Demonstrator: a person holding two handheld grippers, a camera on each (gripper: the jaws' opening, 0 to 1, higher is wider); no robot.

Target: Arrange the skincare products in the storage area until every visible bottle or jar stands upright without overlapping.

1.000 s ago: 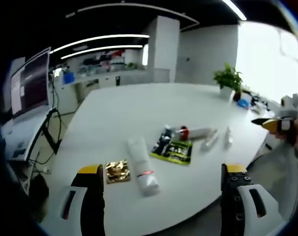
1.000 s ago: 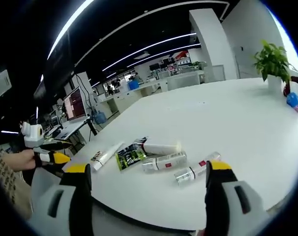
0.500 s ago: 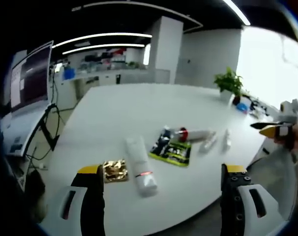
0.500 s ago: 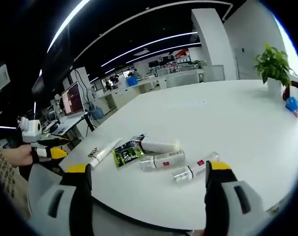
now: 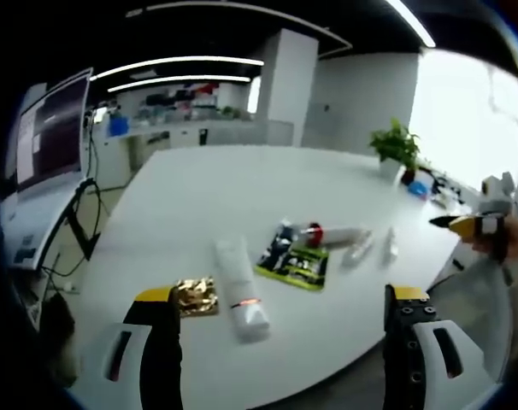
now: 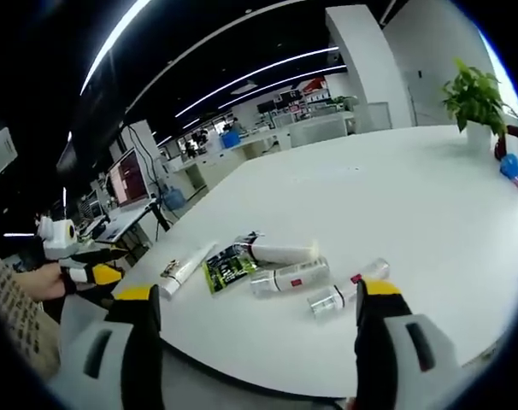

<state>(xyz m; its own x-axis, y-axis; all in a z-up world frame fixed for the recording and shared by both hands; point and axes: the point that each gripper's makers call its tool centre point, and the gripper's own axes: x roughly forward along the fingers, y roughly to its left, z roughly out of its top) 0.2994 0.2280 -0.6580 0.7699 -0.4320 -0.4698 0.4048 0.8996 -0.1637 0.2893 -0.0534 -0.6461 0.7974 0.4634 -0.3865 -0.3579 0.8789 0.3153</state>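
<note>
Holding both the left gripper (image 5: 280, 320) and right gripper (image 6: 255, 316) wide open and empty off the table's (image 5: 233, 184) near edge, we judge nothing started: tube (image 5: 239, 286), packet (image 5: 293, 263) and bottles (image 6: 289, 278) lie flat there.

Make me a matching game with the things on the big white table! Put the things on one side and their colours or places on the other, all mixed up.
Things:
1. Tube
2. Packet
3. Small square wrapper
4. Potted plant

Clues:
A. Shiny gold, near the left gripper
B. Green leaves, standing at the far end of the table
C. White, lying flat with a red band
D. Green and black, lying flat in the middle

Pairs: 1-C, 2-D, 3-A, 4-B
</note>
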